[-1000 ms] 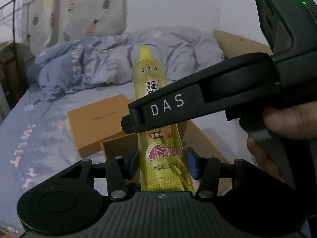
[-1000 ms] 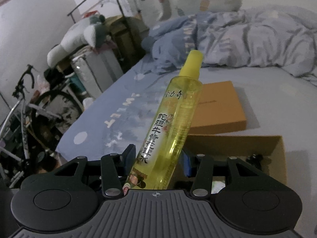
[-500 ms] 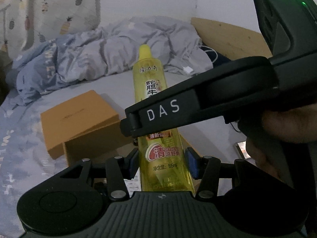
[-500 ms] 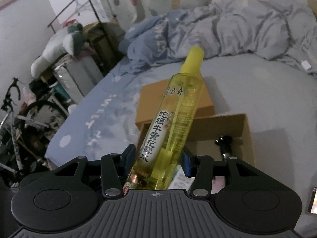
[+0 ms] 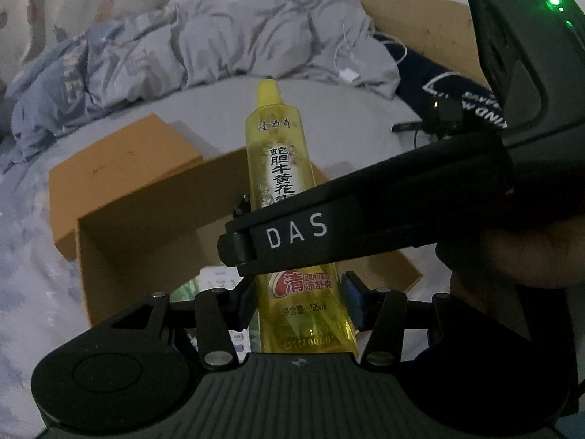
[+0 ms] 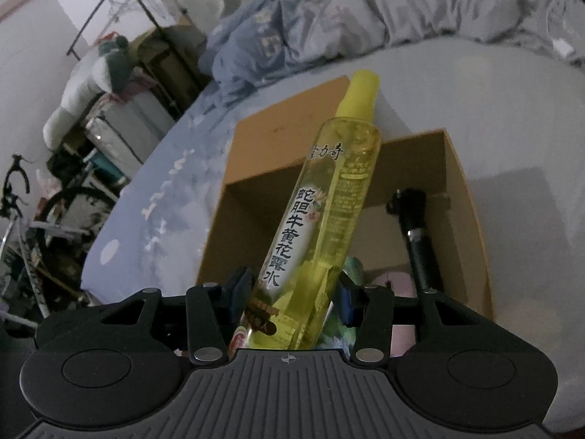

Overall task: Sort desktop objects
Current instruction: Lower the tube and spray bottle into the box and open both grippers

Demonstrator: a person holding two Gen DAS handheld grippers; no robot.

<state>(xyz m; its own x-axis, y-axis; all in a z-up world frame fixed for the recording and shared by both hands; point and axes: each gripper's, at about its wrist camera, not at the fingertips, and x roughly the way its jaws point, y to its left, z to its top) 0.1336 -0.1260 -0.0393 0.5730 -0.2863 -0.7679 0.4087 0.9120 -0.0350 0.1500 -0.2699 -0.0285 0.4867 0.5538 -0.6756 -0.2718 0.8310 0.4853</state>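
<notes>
Bottle (image 6: pixel 329 197), slender glossy translucent-yellow plastic

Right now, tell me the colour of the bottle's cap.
Yellow cap on the bottle; the right wrist view shows it best.

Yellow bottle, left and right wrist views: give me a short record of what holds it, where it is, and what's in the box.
item: yellow transparent plastic bottle with yellow cap
held by: left gripper and right gripper, jaws of each closed on its lower part
position: above the open brown cardboard box, cap end pointing away
box contents: black cylindrical tool; other items partly hidden
beside box: flat orange box lid
surface: grey-blue bed sheet
</notes>
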